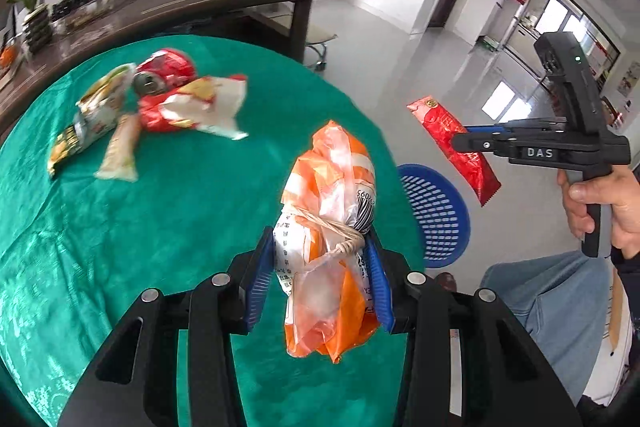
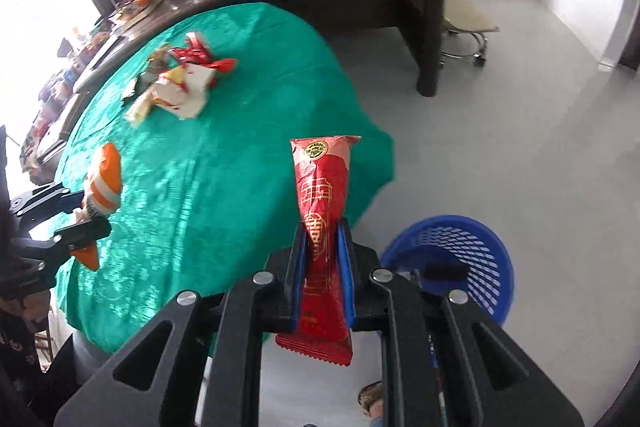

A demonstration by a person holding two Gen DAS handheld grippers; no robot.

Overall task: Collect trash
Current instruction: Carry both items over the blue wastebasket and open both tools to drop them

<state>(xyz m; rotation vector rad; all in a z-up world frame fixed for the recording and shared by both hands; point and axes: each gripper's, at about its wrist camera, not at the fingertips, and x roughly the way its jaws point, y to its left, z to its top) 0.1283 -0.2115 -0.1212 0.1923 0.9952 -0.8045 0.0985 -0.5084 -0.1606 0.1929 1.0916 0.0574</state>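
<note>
The right gripper has its fingers clenched on a long, flat red foil wrapper, gripped near mid-length, its long axis running up the frame along the fingers. The round blue slatted plastic basket sits on the floor at lower right of the right wrist view, just right of and below those fingers, so this hand looks nearer the drop. The left gripper is grasping a crumpled orange-and-white plastic bag tied with string, over the edge of the green-clothed surface; in its view the basket lies to the right, past the cloth's edge. More wrappers lie upper left.
</note>
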